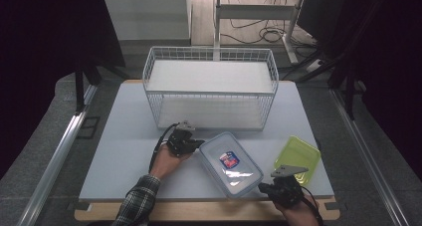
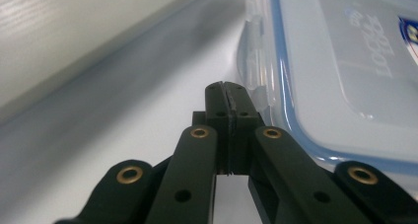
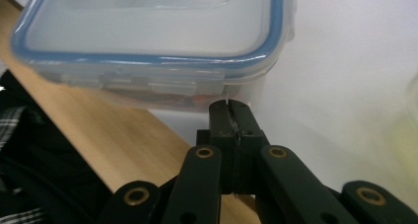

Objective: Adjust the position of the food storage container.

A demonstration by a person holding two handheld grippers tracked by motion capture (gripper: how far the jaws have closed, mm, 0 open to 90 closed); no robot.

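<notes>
A clear plastic food box [image 1: 230,163] with a blue-rimmed lid and a red-and-blue label lies slantwise on the white table mat. My left gripper [image 1: 199,143] rests at the box's far left corner. In the left gripper view its jaws [image 2: 226,88] are shut with nothing between them, tips beside a lid latch of the box [image 2: 345,61]. My right gripper [image 1: 261,187] sits at the box's near right corner. Its jaws [image 3: 229,105] are shut and empty, tips just under the end latch of the box [image 3: 148,31]. Whether either tip touches the box I cannot tell.
A white wire basket [image 1: 211,86] stands behind the box at the middle back of the mat. A yellow-green plastic tray [image 1: 297,158] lies to the right of the box. The wooden table edge [image 1: 199,211] runs along the front, close to my right gripper.
</notes>
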